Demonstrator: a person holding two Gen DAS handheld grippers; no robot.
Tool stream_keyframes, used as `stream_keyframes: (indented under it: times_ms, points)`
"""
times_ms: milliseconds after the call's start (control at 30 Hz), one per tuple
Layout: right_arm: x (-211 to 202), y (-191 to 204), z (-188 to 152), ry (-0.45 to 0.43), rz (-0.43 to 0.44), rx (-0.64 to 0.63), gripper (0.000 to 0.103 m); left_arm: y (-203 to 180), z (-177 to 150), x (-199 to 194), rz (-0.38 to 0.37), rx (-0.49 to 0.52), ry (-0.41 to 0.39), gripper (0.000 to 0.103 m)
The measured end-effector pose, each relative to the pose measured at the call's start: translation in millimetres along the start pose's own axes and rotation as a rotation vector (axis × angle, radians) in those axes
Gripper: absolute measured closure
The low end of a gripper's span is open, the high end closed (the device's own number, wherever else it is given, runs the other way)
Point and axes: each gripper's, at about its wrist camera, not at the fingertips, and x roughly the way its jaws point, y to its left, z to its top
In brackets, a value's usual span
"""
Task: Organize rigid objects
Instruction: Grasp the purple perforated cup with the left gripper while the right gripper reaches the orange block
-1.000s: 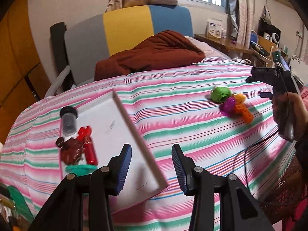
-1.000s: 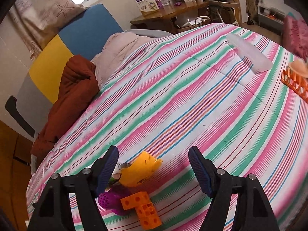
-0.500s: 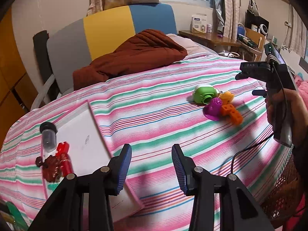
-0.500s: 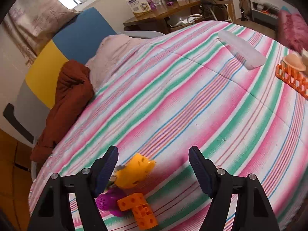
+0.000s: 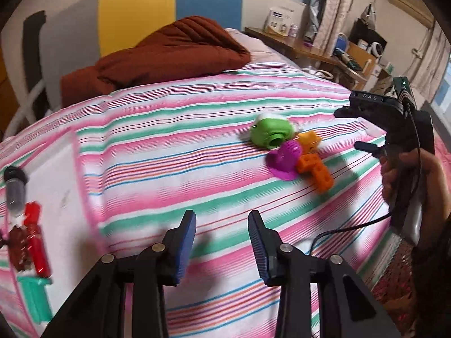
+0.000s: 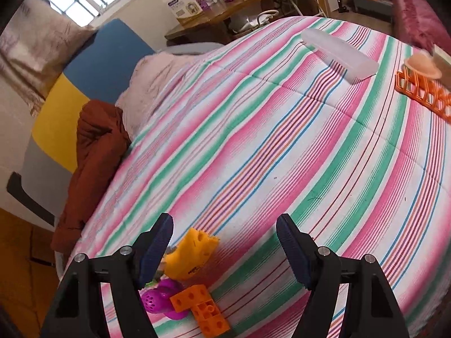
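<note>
A cluster of toys lies on the striped bedspread: a green toy [image 5: 270, 134], a yellow one [image 5: 309, 140], a purple one [image 5: 285, 157] and an orange block piece [image 5: 317, 170]. In the right wrist view the yellow toy [image 6: 191, 255], purple toy [image 6: 160, 298] and orange block [image 6: 203, 308] sit low between the fingers. My left gripper [image 5: 221, 242] is open and empty, short of the cluster. My right gripper [image 6: 224, 250] is open wide above the toys. A white tray [image 5: 56, 197] at left holds a vial [image 5: 15, 188], red pieces [image 5: 35, 239] and a teal item [image 5: 33, 298].
A brown blanket [image 5: 157, 56] and a colour-block headboard [image 5: 169, 8] are at the far end. A clear plastic case [image 6: 338, 53] and an orange rack [image 6: 422, 90] lie far right on the bed. A wooden desk [image 6: 220, 19] stands beyond the bed edge.
My left gripper has swung right, away from the white tray and toward the toy cluster. My right gripper has shifted slightly over the toys. Both jaws stay open.
</note>
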Motion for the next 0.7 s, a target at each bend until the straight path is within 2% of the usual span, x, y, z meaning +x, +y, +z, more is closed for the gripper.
stream_keyframes:
  times_ms: [100, 300, 500, 700]
  points:
    - [-2, -2, 0, 0.001, 0.022, 0.019, 0.027, -10, 12, 11, -0.062, 0.015, 0.003, 0.066]
    - [1, -1, 0, 0.027, 0.049, 0.026, 0.027, -45, 34, 41, -0.103, 0.105, 0.022, 0.067]
    - [4, 3, 0, 0.04, 0.061, 0.016, 0.026, -70, 53, 67, -0.146, 0.099, 0.034, 0.066]
    - [7, 6, -1, 0.04, 0.049, 0.0, 0.026, -74, 65, 105, -0.164, 0.047, 0.083, 0.066]
